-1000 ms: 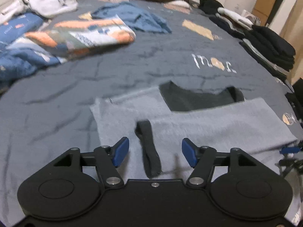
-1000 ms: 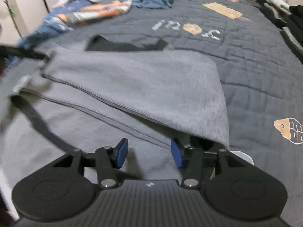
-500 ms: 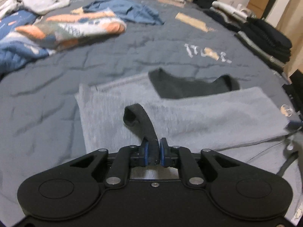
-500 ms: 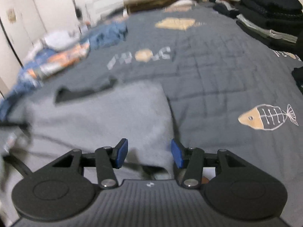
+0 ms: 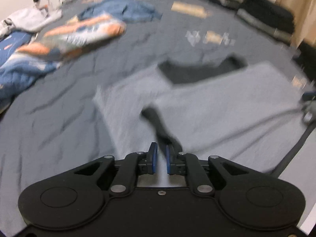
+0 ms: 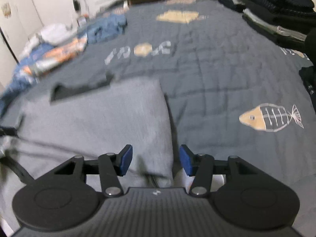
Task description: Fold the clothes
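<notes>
Two grippers work over one grey garment (image 5: pixel 217 106) spread on the bed cover (image 5: pixel 59 130). Left gripper (image 5: pixel 160 154): jaws have just been opening, a narrow gap showing, dark strap (image 5: pixel 158 118) running ahead from between the pads, contact unclear. Right gripper (image 6: pixel 156 158): jaws apart, garment's folded corner lying between fingers, ungripped.

We see a grey fleece garment (image 5: pixel 217 106) lying flat on the bed's dark quilt, folded so its upper layer forms a broad band with a straight right edge. A black collar (image 5: pixel 197 71) shows at its far side. A black strap (image 5: pixel 158 122) (blurred in the left wrist view) lies across the grey cloth, running toward us. In the right wrist view the same grey fabric (image 6: pixel 98 126) spreads leftward.
</notes>
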`<state>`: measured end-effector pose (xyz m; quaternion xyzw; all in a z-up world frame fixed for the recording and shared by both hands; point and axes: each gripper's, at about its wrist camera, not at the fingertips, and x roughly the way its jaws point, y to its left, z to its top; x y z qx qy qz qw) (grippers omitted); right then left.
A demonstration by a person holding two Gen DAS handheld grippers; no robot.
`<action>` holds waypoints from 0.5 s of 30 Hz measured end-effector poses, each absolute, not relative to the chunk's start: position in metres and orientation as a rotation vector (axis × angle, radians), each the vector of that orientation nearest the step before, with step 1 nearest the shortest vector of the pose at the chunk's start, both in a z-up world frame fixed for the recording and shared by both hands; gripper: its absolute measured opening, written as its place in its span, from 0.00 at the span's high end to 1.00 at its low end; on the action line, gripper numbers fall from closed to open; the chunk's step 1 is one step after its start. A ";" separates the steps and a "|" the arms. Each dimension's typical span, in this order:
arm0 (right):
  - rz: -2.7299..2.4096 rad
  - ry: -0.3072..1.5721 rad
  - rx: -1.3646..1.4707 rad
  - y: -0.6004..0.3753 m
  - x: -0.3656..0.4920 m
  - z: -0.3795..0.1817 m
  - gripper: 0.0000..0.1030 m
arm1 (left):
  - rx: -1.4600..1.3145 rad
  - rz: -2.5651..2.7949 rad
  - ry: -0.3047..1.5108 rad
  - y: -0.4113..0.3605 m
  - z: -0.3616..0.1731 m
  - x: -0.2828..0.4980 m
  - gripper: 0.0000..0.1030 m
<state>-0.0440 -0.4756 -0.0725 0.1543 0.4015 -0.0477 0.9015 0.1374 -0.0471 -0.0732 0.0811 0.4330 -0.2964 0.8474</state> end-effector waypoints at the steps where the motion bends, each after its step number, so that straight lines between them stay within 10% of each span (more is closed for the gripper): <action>1: -0.088 0.806 0.355 -0.480 -0.045 -0.070 0.48 | 0.136 -0.646 0.890 -0.050 -0.068 0.137 0.71; 3: -0.076 0.771 0.425 -0.489 -0.045 -0.069 0.47 | 0.070 -0.699 0.845 -0.058 -0.058 0.134 0.51; 15: -0.067 0.792 0.608 -0.511 -0.020 -0.102 0.46 | 0.018 -0.944 0.850 -0.198 -0.057 0.171 0.51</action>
